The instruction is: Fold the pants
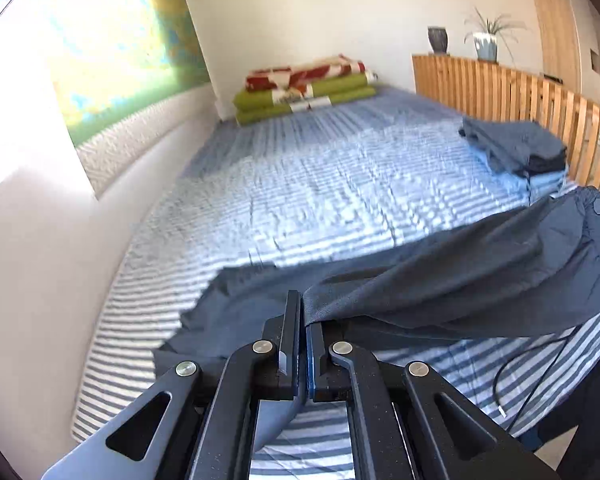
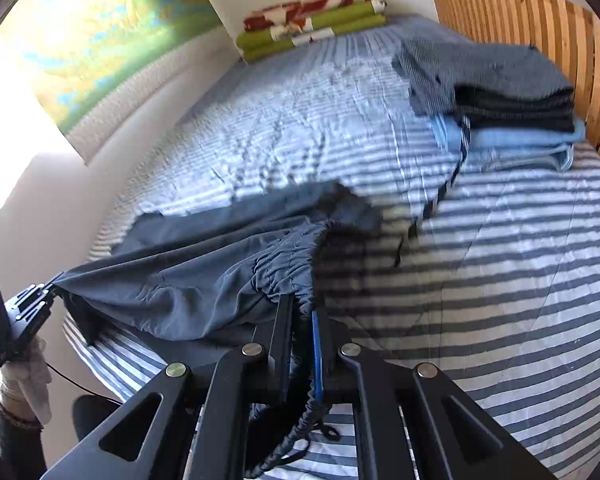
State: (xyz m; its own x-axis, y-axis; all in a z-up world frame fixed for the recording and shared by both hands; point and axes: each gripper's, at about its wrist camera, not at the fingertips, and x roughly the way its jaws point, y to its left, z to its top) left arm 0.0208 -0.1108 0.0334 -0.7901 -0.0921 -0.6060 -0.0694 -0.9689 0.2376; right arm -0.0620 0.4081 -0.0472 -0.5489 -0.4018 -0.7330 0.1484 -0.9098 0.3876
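Pants (image 1: 440,280) are stretched between both grippers over the bed (image 1: 320,184); folded clothes (image 1: 516,152) are stacked beyond, right.

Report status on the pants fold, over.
Left gripper shut on dark grey pants. Right gripper shut on their gathered waistband. Pants strung between grippers, lifted off striped bedsheet. Folded clothes stack well clear.

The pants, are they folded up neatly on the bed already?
No, the pants hang stretched and rumpled between the left gripper and the right gripper.

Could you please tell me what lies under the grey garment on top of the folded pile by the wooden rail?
Under the grey garment lie a black folded piece and a light blue one, on the striped bedcover. Anything between those layers is covered.
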